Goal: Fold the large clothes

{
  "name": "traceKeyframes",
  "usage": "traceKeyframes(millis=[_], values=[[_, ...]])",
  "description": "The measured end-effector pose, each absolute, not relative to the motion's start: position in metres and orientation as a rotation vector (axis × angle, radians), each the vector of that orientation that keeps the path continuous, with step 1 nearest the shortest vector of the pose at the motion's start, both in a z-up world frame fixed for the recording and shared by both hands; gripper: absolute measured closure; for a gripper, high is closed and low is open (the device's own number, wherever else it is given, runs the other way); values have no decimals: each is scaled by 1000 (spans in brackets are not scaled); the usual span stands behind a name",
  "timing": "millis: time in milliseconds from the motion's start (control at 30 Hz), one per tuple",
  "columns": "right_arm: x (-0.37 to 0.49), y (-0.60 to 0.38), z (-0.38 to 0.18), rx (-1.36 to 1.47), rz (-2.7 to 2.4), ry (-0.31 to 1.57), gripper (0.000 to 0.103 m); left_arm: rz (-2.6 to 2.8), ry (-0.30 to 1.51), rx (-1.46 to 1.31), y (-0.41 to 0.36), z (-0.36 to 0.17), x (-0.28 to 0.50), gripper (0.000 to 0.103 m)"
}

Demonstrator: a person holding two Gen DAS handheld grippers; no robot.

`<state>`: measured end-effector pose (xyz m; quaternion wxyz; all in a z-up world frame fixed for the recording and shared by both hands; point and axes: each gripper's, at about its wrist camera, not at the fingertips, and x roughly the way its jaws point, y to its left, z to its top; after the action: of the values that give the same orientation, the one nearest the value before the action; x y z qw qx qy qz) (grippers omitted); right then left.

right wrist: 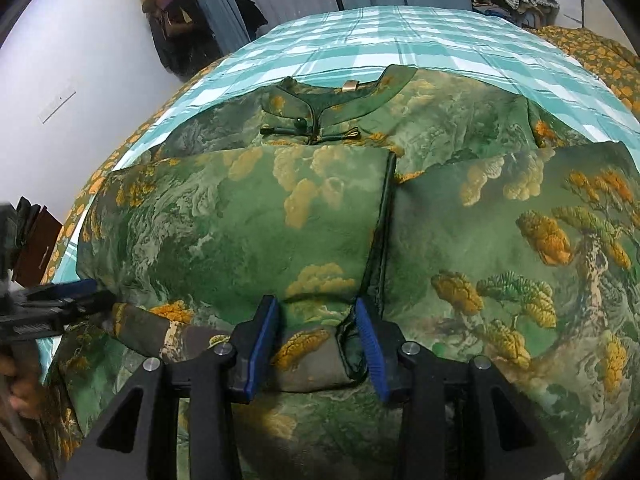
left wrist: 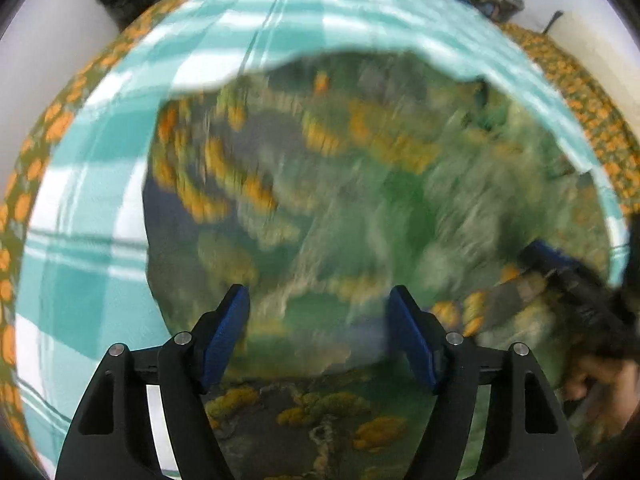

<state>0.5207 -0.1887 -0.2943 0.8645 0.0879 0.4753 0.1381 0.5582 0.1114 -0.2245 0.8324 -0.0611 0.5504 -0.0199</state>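
The green dress with its gold cloud and pine print lies spread on the teal-and-white checked sheet, its mandarin collar toward the far end of the bed and both sides folded in so the edges meet along a dark seam down the middle. Your right gripper sits low over the near end of that seam, its blue pads on either side of a bunched fold of the fabric; you seem to be pinching it, though the contact is not clear enough to be sure. Your left gripper hangs above the dress with its jaws spread wide and nothing between them; that view is blurred. An orange-flowered bedspread borders the sheet.
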Motion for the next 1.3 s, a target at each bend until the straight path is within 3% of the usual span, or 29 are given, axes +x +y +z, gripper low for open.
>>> traceKeyframes(millis=[100, 333, 633, 800, 900, 1033, 1300], values=[[518, -190, -294, 189, 291, 986, 62, -23, 1124, -141, 113, -213, 575, 28], [516, -191, -295, 200, 299, 982, 62, 2, 1181, -164, 115, -273, 597, 29], [513, -194, -296, 207, 304, 962, 62, -2, 1103, -187, 120, -230, 620, 30], [510, -194, -295, 208, 305, 959, 62, 81, 1072, -207, 133, -243, 655, 30], [509, -194, -295, 209, 307, 957, 62, 109, 1074, -231, 142, -263, 668, 19], [508, -194, -295, 206, 306, 955, 62, 93, 1103, -218, 144, -278, 661, 17], [508, -193, -295, 200, 302, 954, 62, -30, 1085, -133, 156, -242, 589, 18]])
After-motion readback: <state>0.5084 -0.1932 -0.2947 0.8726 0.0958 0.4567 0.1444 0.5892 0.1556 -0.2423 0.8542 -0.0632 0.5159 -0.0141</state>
